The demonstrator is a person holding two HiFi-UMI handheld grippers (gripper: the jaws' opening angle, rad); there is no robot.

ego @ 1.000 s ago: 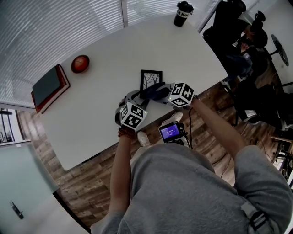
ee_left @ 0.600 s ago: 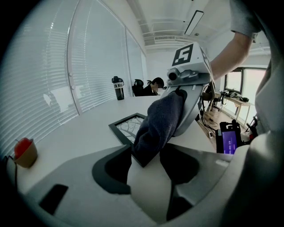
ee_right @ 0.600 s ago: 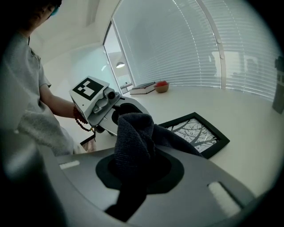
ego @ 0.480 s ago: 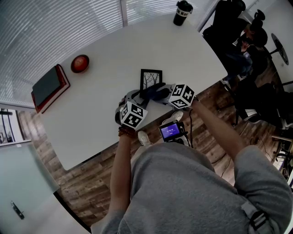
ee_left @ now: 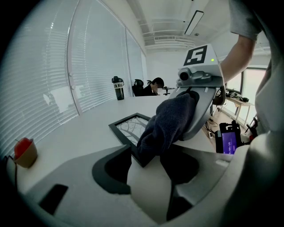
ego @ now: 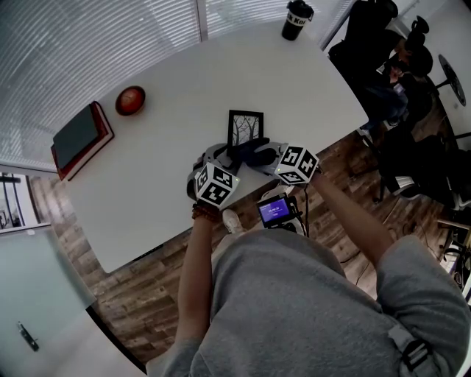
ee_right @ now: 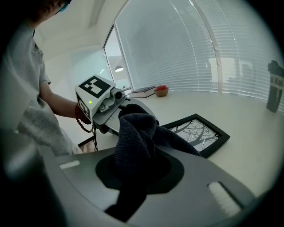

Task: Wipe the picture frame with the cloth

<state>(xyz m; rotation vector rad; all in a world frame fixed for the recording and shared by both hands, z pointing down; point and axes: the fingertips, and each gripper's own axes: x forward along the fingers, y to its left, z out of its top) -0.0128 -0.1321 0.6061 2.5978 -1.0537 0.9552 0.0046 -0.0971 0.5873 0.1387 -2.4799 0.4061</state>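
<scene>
A black picture frame [ego: 245, 127] with a tree drawing lies flat on the white table [ego: 169, 147]. My right gripper [ego: 254, 154] is shut on a dark blue cloth [ee_right: 135, 133], which bunches between its jaws and drapes onto the frame's [ee_right: 199, 133] near part. My left gripper [ee_left: 148, 166] stands at the frame's [ee_left: 126, 128] near corner with its jaws closed round it. One pad touches the frame's edge, and the hanging cloth [ee_left: 166, 122] hides the other side. The two grippers sit close together at the table's near edge.
A black cup [ego: 293, 20] stands at the far edge. A red bowl [ego: 130, 100] and a red-covered book [ego: 79, 138] lie at the left. A person [ego: 390, 66] sits at the far right. A small lit screen [ego: 276, 211] hangs just off the near edge.
My right gripper has drawn back slightly toward the table's near edge with the cloth in it. The left gripper and the frame have kept still.
</scene>
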